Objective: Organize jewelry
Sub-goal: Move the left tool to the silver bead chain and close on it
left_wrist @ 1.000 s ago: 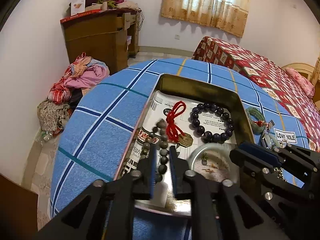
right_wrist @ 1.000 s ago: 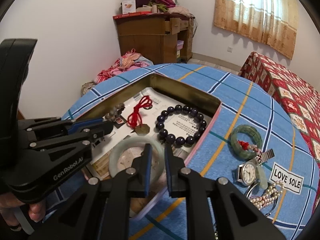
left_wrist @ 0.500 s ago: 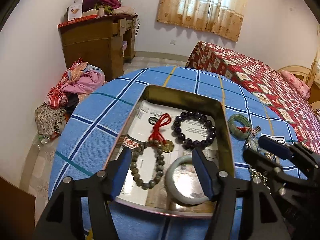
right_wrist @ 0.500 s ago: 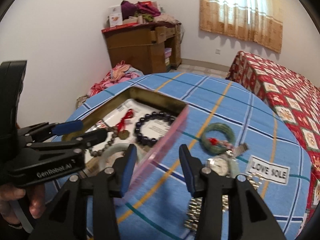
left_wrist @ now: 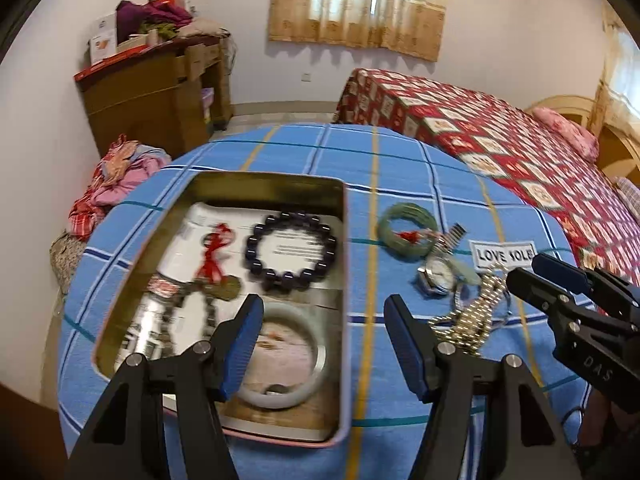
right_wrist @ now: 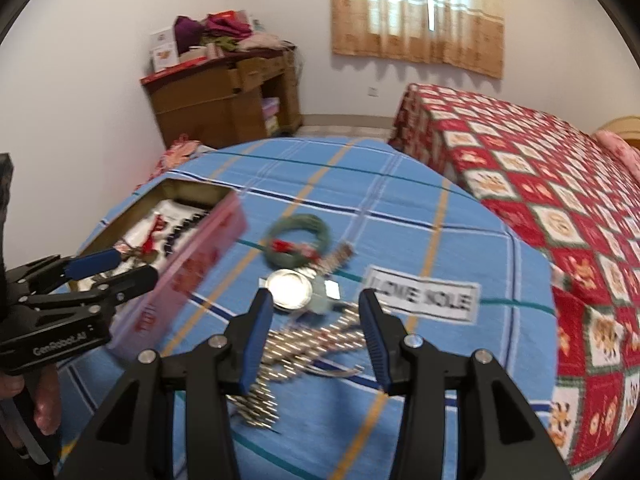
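An open metal tin (left_wrist: 344, 240) on the blue checked table holds a dark purple bead bracelet (left_wrist: 291, 251), a red-corded charm (left_wrist: 214, 258), a grey bead bracelet (left_wrist: 188, 312) and a pale jade bangle (left_wrist: 280, 360). Right of the tin lie a green bangle (left_wrist: 408, 226), a silver watch (left_wrist: 438, 276) and a pearl strand (left_wrist: 468, 316). My left gripper (left_wrist: 324, 344) is open and empty above the tin's right edge. My right gripper (right_wrist: 316, 336) is open and empty, just above the pearl strand (right_wrist: 304, 344) and watch (right_wrist: 289, 289). The tin's pink wall (right_wrist: 192, 276) is at its left.
A "LOVE SOLE" label (left_wrist: 504, 255) lies on the cloth right of the watch. A bed with a red patterned cover (left_wrist: 500, 140) stands beyond the table. A wooden desk (left_wrist: 160, 96) and a clothes pile (left_wrist: 116, 184) are at the back left.
Both grippers went from shut to open and drew back and rightward. The grey bead bracelet and the jade bangle now lie loose in the tin. My right gripper moved over the pearl strand.
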Demonstrator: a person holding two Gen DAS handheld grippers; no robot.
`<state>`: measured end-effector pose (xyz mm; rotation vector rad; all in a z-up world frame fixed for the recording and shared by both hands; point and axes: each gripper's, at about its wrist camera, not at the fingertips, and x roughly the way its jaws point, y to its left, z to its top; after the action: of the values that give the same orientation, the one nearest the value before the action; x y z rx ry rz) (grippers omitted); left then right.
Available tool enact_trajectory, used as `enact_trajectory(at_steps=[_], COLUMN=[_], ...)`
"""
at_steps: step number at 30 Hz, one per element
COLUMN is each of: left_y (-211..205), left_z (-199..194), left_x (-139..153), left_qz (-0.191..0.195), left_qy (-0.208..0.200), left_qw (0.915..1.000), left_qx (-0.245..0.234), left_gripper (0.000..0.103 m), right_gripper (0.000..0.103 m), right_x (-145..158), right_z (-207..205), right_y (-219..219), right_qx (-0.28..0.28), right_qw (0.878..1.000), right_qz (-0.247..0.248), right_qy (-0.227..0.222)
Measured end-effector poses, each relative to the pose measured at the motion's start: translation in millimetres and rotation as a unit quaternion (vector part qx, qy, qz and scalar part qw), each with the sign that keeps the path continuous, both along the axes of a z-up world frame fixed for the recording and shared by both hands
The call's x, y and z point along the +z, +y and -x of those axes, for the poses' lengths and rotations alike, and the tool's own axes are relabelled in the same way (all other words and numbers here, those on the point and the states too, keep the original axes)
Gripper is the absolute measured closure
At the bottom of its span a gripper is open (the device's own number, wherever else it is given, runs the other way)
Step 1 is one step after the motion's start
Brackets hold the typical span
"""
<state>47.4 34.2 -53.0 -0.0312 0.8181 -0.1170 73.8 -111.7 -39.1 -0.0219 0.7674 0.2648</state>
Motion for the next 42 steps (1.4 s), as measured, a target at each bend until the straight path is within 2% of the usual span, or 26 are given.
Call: enact_trajectory(at_steps=[8,12,17,20,22,28,33,34,36,37,39,41,42], left_y=[-35,-45,-49,-61,-72,-90,-91,-90,-88,-87,-86,-83,-80], left_z=[3,5,14,22,22,14,11,11,12,12,13,17,19], left_x=[-5,-7,3,10,5,-23,-31,-32,-35,-38,-40,-37,-33], left_qz=[-0.018,-0.043,-0.057,-0.05,-0.045,-0.03,-0.022,-0.016,-0.008,0.0,0.009,0.018,0.025], left_qy=[0.0,-0.006,-0.039,-0.052,-0.038,0.021,0.036,0.039,0.047,0.053,0.059,0.052,0.044], left_qw=[0.9994,0.9989,0.9976,0.997,0.997,0.9966,0.9965,0.9964,0.9958,0.9951,0.994,0.9936,0.9938], left_qx=[-0.031,-0.02,-0.009,-0.029,-0.05,-0.073,-0.072,-0.074,-0.078,-0.083,-0.092,-0.098,-0.099], left_gripper=[0.04,0.04,0.04,0.04,0.04,0.04,0.04,0.042,0.058,0.062,0.083,0.093,0.094], right_gripper=[0.056,0.056,0.056,0.056,0.056,0.056,0.056,0.056,0.056,0.056,0.056,0.056,0.056], right_x=[-15,-20,-22,-24,-24,-23,-25,-26,-26,-26,-26,-26,-27], right_z=[4,8,16,18,18,20,22,22,22,22,22,22,22], right_y=[-28,-32,-37,-41,-44,-44,-43,-43,-42,-42,-42,-42,-43], right_qx=[-0.035,-0.038,-0.039,-0.043,-0.047,-0.047,-0.049,-0.049,-0.05,-0.05,-0.049,-0.05,-0.051], right_qw=[0.999,0.999,0.999,0.999,0.999,0.999,0.999,0.999,0.998,0.998,0.998,0.998,0.998], right_qz=[0.002,0.002,0.003,0.002,-0.001,-0.001,-0.002,0.0,-0.001,0.0,0.0,0.0,-0.001], right_qy=[0.017,0.021,0.022,0.022,0.023,0.021,0.024,0.024,0.024,0.024,0.024,0.025,0.026])
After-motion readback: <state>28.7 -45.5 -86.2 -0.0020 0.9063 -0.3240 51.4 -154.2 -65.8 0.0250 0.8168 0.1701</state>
